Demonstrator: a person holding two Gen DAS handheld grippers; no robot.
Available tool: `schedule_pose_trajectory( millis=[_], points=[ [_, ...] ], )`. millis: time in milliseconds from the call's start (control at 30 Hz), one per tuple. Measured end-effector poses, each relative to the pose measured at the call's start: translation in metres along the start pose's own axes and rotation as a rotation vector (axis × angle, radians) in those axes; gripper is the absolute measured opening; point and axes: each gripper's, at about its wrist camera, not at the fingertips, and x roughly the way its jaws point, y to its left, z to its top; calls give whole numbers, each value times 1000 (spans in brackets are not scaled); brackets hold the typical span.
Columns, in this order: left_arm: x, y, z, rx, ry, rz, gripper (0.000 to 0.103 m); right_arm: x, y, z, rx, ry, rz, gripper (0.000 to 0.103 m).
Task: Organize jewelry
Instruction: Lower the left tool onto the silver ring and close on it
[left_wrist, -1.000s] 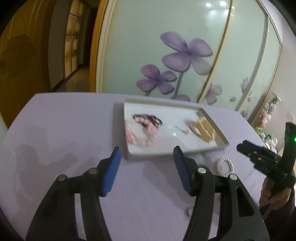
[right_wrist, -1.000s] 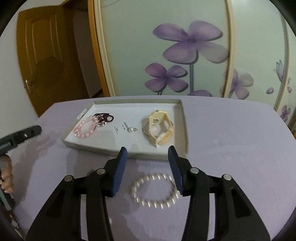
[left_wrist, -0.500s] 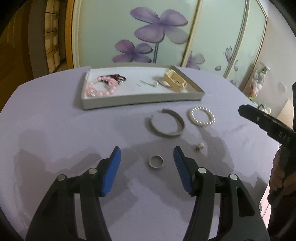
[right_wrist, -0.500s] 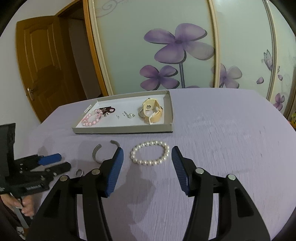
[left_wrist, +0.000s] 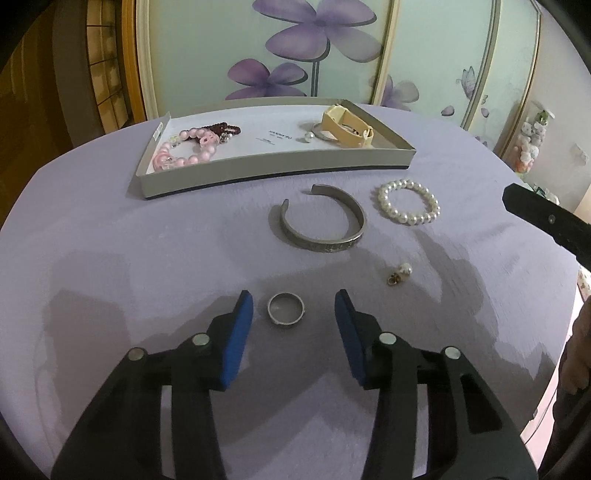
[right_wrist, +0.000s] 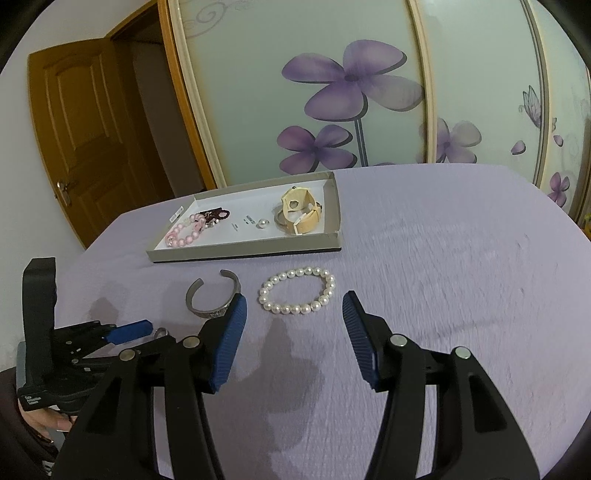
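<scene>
A small silver ring (left_wrist: 286, 314) lies on the purple cloth between the blue pads of my left gripper (left_wrist: 293, 301). Its jaws are closing and the pads stand apart from the ring. Beyond it lie a silver cuff (left_wrist: 321, 243), a white pearl bracelet (left_wrist: 408, 219) and a pearl earring (left_wrist: 400, 273). My right gripper (right_wrist: 294, 299) is open just short of the pearl bracelet (right_wrist: 284, 308), holding nothing. The grey tray (left_wrist: 277, 166) holds a pink bead bracelet (left_wrist: 184, 155), a dark red bracelet (left_wrist: 221, 129) and a cream watch (left_wrist: 347, 125).
A round table under purple cloth (right_wrist: 443, 277) carries everything. Behind it stand sliding doors with purple flowers (right_wrist: 351, 85) and a brown wooden door (right_wrist: 85, 140). A hand (left_wrist: 580, 350) shows at the table's right edge. A finger of the right gripper (left_wrist: 543, 218) crosses the right side.
My left gripper drew back from the tray and sank over the ring, and its jaws narrowed. My right gripper pulled back, so the pearl bracelet now lies ahead of its tips.
</scene>
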Motion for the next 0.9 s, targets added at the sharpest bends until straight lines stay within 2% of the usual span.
schedule_pose_trajectory(
  millis=[300, 500, 900],
  points=[
    [3, -7, 3, -8, 1, 25, 37, 2, 3, 0, 2, 7, 15, 56],
    [3, -9, 4, 0, 3, 49, 22, 1, 9, -1, -5, 11, 26, 56],
    [0, 3, 4, -33, -6, 40, 21, 2, 24, -5, -28, 23, 49, 56]
  ],
)
